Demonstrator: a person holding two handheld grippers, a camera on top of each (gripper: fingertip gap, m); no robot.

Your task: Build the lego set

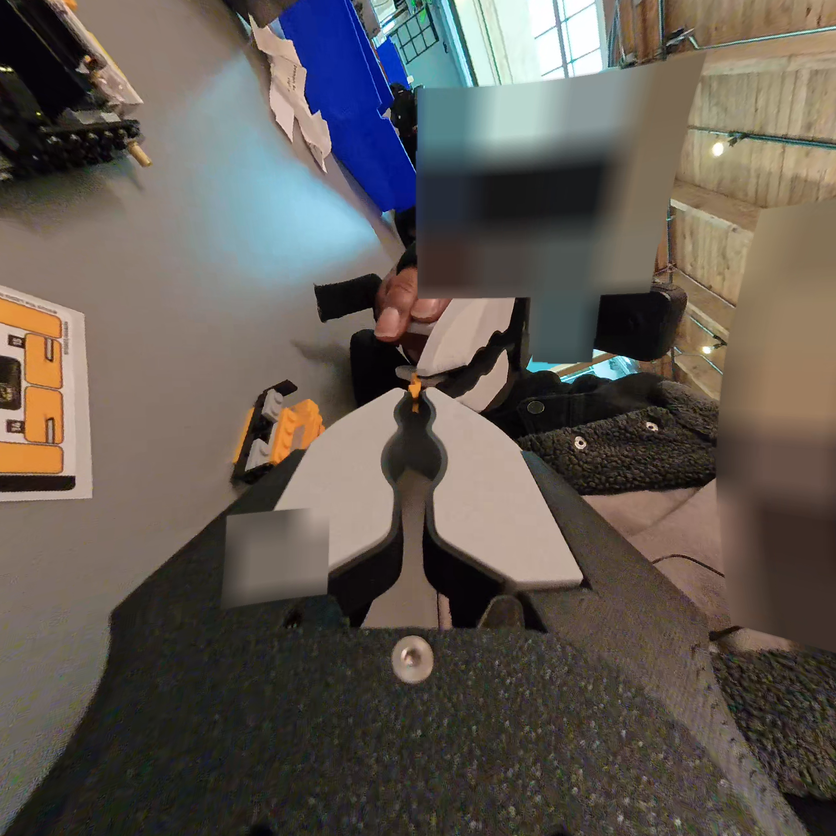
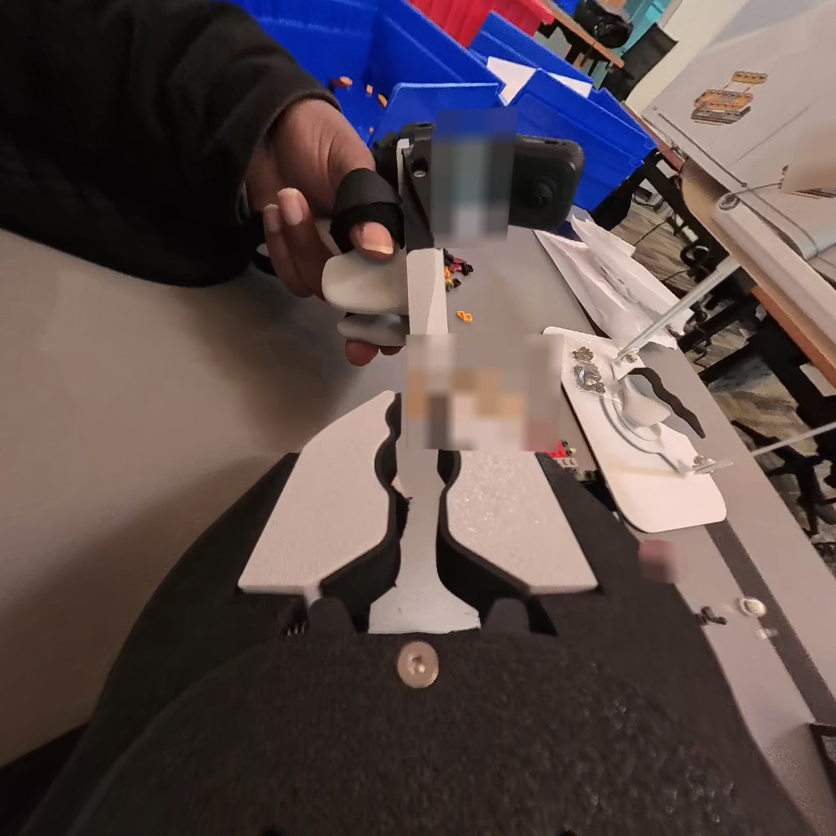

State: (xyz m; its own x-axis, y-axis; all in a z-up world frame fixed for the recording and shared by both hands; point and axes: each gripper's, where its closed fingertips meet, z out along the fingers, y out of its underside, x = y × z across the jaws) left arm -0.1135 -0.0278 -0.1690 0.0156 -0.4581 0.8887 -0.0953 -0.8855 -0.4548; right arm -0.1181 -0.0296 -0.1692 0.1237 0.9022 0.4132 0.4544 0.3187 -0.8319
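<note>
Two grippers meet over one small orange piece, tip to tip, above the table.

At far left lies a sticker sheet [image 1: 38, 398]; right of it, the half-built orange and black model [image 1: 276, 434] rests on the table [image 1: 190, 253]. At centre, the left gripper [image 1: 415, 400] pinches the orange piece [image 1: 414, 394] by its very end. Just above, the right gripper [image 1: 418, 373] holds a grey plate [image 1: 406, 372], though a blur patch hides its tips in its own view. A slight twist could pop the piece free, since the grip is shallow. Blue bins [image 2: 452, 90] and loose bricks [image 2: 457, 271] sit behind.
</note>
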